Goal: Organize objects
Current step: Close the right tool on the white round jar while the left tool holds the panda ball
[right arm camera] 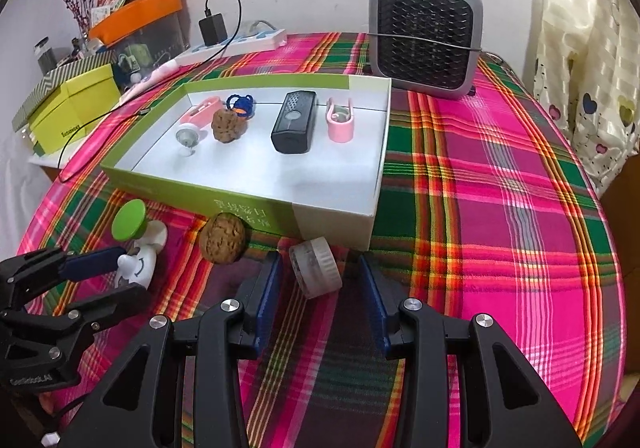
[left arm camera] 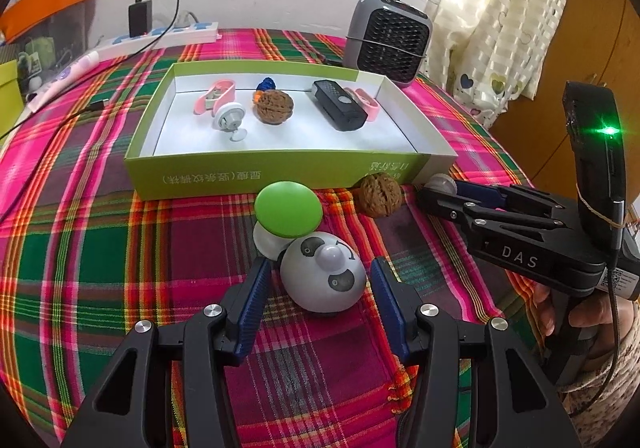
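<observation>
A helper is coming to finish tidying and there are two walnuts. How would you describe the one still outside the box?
Find the green box in the middle of the plaid cloth. On the cloth against its near wall lies the loose walnut, between a green-capped toy and a small white roll. The other walnut sits inside the box; this one does not.

You are looking at a plaid tablecloth (right arm camera: pixel 500 175) covering the table. A grey fan heater (right arm camera: pixel 424 35) is standing at its far edge, and a white power strip (right arm camera: pixel 240 43) is lying to the left with a black charger (right arm camera: pixel 212 27) plugged in. A patterned curtain (left arm camera: pixel 500 27) is hanging at the right; an orange bin (right arm camera: pixel 136 13) is sitting far left.
</observation>
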### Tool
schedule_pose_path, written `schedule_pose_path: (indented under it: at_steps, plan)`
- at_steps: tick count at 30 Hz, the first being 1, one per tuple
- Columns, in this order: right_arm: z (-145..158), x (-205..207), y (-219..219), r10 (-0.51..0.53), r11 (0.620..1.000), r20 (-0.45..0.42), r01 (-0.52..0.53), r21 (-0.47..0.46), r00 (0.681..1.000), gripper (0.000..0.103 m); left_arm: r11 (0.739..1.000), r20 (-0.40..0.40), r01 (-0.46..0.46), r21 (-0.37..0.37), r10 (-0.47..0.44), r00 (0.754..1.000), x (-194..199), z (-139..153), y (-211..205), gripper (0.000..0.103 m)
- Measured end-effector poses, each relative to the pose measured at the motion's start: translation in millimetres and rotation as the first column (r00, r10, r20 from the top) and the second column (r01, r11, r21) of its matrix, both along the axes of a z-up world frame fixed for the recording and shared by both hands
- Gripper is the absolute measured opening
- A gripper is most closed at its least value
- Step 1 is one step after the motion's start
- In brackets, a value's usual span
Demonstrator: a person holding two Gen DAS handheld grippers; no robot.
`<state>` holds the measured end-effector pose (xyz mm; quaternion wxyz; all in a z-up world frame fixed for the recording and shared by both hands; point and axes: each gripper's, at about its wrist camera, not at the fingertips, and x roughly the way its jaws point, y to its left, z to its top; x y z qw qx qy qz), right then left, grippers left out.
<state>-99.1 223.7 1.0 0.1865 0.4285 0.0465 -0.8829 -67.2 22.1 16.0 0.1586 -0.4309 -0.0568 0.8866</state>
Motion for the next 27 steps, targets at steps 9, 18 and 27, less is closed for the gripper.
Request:
schedule_pose_path:
  at_steps: [9, 18, 27]
  plan:
    - [-0.5, -0.7, 0.0, 0.007, 1.0, -0.001, -0.007, 0.012, 1.0, 0.04, 1.0, 0.0, -0.015, 0.004, 0.015, 1.0, 1.0, 0.4, -2.3, 0.043]
    - [0.0, 0.3, 0.5, 0.009, 1.0, 0.0, -0.009, 0.001, 1.0, 0.04, 1.0, -0.001, -0.018, 0.01, 0.018, 1.0, 1.5, 0.4, -4.1, 0.043]
    - [-0.2, 1.4, -0.1, 0.017, 1.0, 0.0, -0.017, -0.005, 1.0, 0.029, 1.0, -0.001, -0.02, 0.011, 0.02, 1.0, 2.3, 0.3, -4.6, 0.043]
